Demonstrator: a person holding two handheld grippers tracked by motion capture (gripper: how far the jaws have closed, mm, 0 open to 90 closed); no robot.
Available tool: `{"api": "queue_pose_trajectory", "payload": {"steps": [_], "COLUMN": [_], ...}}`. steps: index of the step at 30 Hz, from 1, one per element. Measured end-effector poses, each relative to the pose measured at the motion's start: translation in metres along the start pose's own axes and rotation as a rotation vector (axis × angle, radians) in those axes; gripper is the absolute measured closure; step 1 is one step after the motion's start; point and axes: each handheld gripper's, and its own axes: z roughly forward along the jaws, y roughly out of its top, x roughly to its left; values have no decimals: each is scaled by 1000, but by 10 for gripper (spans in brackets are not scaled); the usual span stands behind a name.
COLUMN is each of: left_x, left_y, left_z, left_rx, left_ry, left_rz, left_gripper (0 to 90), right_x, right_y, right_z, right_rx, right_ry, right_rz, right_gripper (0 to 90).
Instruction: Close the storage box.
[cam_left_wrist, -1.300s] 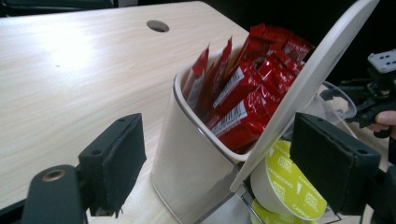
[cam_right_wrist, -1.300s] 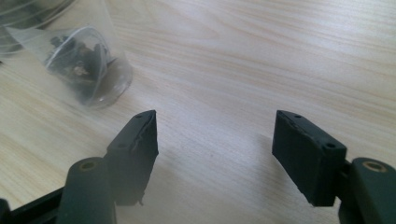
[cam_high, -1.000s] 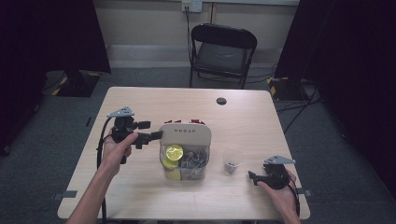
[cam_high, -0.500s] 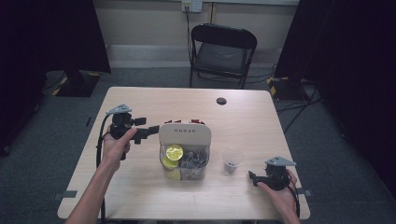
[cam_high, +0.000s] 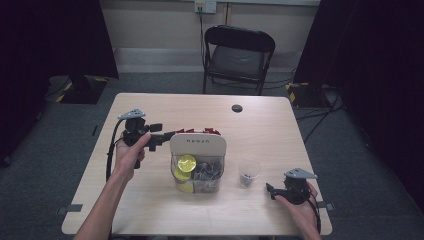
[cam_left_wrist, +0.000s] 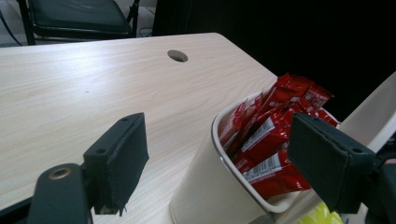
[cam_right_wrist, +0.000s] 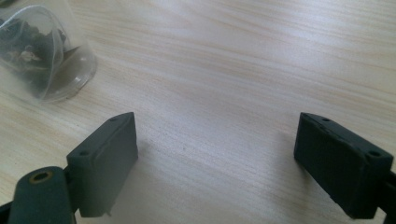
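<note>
A cream organiser (cam_high: 197, 145) stands mid-table, with red packets (cam_high: 200, 131) at its back and yellow pieces (cam_high: 186, 162) and dark bits behind its clear front. My left gripper (cam_high: 167, 136) is at its left side, held level and open. In the left gripper view its jaws (cam_left_wrist: 224, 154) frame the cream tub wall (cam_left_wrist: 205, 186) and the red packets (cam_left_wrist: 271, 130) without touching them. My right gripper (cam_high: 270, 190) rests near the front right edge; its jaws have just been opening and stand open (cam_right_wrist: 215, 154) over bare wood. A small clear cup (cam_high: 248, 172) holding dark bits stands left of it (cam_right_wrist: 46, 56).
A dark round cap (cam_high: 237, 108) lies toward the far edge of the table (cam_high: 300, 145) and appears in the left gripper view too (cam_left_wrist: 177, 56). A black folding chair (cam_high: 235, 55) stands beyond the table. Cables trail from both grippers.
My left gripper has shifted a little toward the far side beside the organiser. The right hand has stayed where it was.
</note>
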Motion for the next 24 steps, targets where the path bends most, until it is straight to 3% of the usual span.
{"api": "queue_pose_trajectory", "payload": {"steps": [24], "left_x": [-23], "left_y": [-1], "left_z": [-8], "left_rx": [29], "left_ry": [-36], "left_rz": [65], "left_gripper": [188], "right_x": [0], "right_y": [-1], "right_z": [-1], "right_rx": [-1], "right_ry": [-3], "right_rz": [0], "right_gripper": [131]}}
